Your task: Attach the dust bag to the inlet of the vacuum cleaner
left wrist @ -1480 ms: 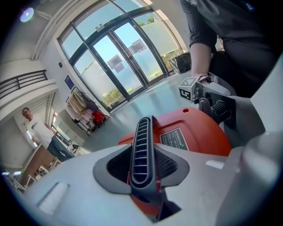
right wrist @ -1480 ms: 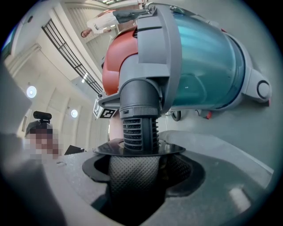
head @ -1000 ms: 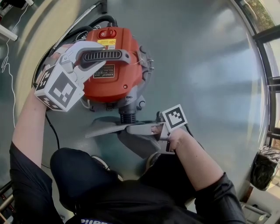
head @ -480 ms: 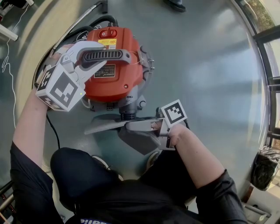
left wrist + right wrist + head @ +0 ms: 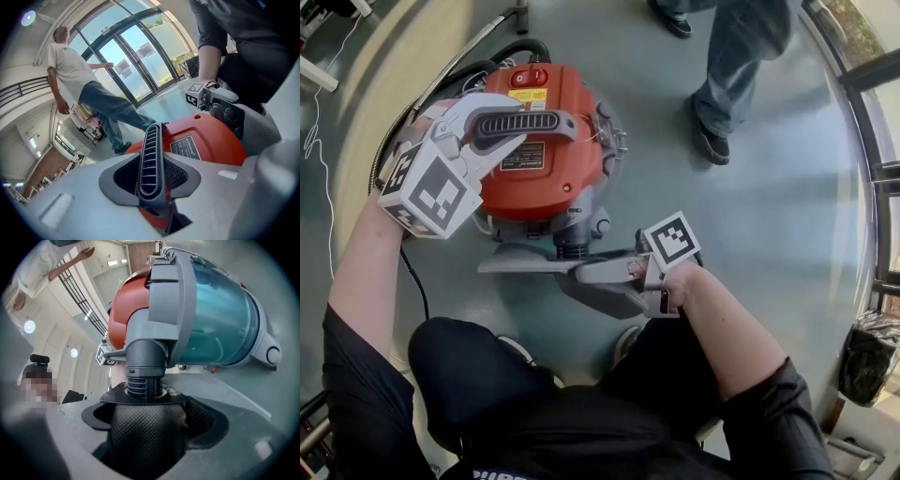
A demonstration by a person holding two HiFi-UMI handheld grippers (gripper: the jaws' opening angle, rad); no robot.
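The red vacuum cleaner (image 5: 539,155) lies on the grey floor. My left gripper (image 5: 492,127) is shut on its dark ribbed handle (image 5: 151,159), which runs between the jaws in the left gripper view. The grey ribbed inlet (image 5: 144,373) points toward me. The dark dust bag (image 5: 143,437) has its flat collar (image 5: 525,262) seated round the inlet. My right gripper (image 5: 605,274) is level, and its jaws are opening. The bag's neck stands between them with gaps at both sides.
A person in jeans (image 5: 736,56) stands on the floor just beyond the vacuum at the upper right. The hose (image 5: 473,61) and a black cable (image 5: 412,277) trail at the left. A dark bin bag (image 5: 867,361) sits at the far right. My knees are close below the bag.
The bag's collar has gone from tilted to level against the inlet, and my right gripper shifted slightly with it. A person's legs walked into view at the top. The left gripper stayed still.
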